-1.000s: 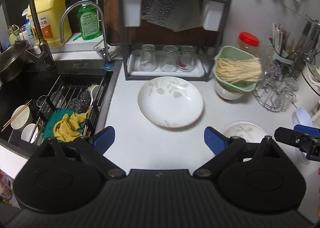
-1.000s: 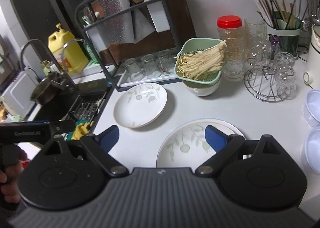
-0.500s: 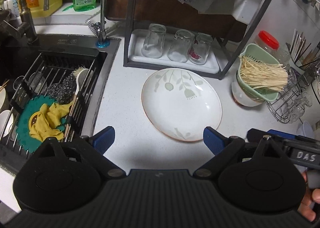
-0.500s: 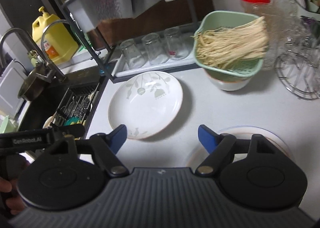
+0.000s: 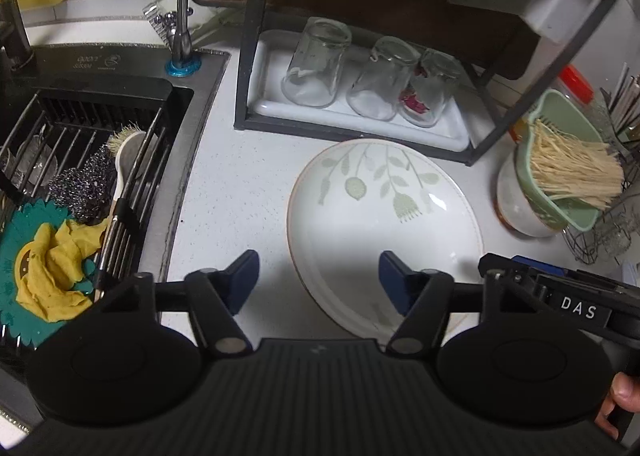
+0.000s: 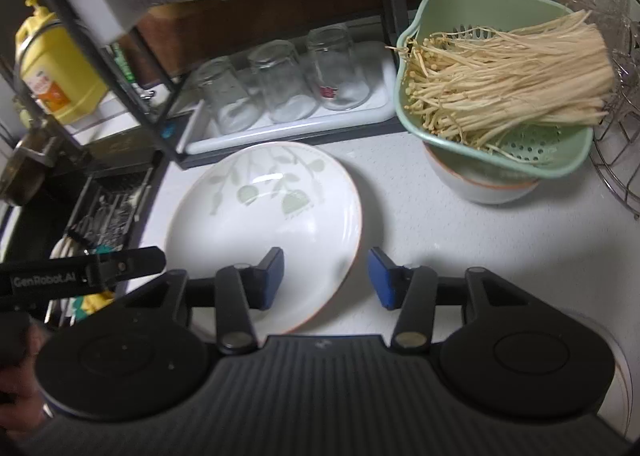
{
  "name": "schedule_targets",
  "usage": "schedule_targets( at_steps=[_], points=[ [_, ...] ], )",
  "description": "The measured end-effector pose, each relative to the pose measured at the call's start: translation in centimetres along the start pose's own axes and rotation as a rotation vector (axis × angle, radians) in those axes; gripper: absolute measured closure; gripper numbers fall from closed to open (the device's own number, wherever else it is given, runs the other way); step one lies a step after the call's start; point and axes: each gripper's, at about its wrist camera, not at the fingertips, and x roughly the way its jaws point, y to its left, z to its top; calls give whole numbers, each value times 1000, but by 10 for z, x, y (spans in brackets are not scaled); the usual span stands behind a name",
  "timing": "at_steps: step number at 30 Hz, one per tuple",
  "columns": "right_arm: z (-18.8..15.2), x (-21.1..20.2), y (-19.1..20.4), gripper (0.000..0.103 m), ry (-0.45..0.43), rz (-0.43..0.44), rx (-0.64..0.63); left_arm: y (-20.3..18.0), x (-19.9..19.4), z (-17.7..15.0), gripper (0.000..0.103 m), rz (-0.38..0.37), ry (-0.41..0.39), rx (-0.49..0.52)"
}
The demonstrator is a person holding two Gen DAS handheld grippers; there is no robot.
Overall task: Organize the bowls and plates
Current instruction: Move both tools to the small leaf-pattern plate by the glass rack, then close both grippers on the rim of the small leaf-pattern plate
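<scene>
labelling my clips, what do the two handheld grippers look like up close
Both the left gripper and the right gripper are matte black with a ribbed top plate, two round discs, hinged link arms with silver pivots, and blue-padded fingers. White lettering runs along each side: GenRobot.AI on the left, DAS on the right.

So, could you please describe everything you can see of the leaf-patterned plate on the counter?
The leaf-patterned plate is round, shallow and glossy white, seemingly ceramic, with pale green leaf sprigs and a thin brownish rim. It lies flat and empty on the white counter, just in front of the black rack holding upturned glasses. The left gripper and right gripper each straddle a near edge, jaws closing, pads not yet pressing it.
</scene>
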Motion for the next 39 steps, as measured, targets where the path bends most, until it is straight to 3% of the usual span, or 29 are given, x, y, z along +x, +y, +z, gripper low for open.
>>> schedule_targets(
  at_steps=[3, 12, 22, 25, 31, 39],
  points=[
    [6, 14, -2, 62, 38, -23, 12, 6, 16, 7, 52, 0, 24, -23],
    [16, 35, -8, 71, 56, -41, 23, 17, 44, 18, 75, -23, 56, -58],
    [21, 55, -9, 83, 91, -22, 52, 21, 56, 27, 80, -46, 89, -53],
    [24, 60, -10, 83, 93, -7, 51, 22, 61, 27, 80, -47, 96, -82],
    [31, 61, -23, 83, 112, 52, 41, 31, 62, 28, 80, -120, 130, -165],
    [29, 45, -36, 82, 158, 122, 26, 17, 39, 9, 80, -159, 174, -171]
  ],
)
